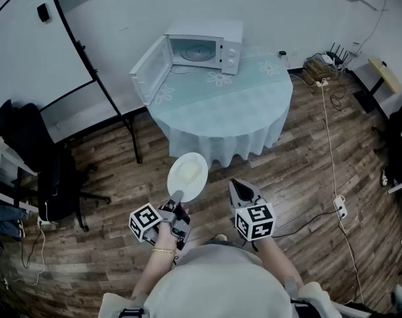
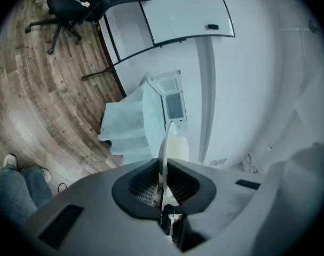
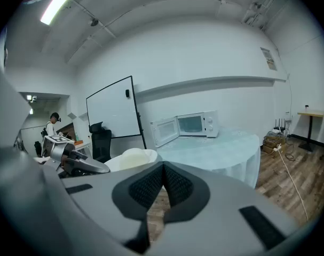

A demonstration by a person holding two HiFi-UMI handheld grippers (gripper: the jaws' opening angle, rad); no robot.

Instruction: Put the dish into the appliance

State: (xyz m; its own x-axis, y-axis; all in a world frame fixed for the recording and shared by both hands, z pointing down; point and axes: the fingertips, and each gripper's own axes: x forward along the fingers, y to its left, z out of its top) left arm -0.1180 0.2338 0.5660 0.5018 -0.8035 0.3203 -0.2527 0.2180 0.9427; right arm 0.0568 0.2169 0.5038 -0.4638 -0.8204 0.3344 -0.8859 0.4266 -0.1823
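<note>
Tabletop's far edge: open microwave, unloaded; we are pinching the dish in the left gripper, right gripper closed, empty.

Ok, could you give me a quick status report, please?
Left gripper shut on white plate, at its rim. Right gripper shut, empty. Microwave on round table ahead, door open; nothing seen blocking.
</note>
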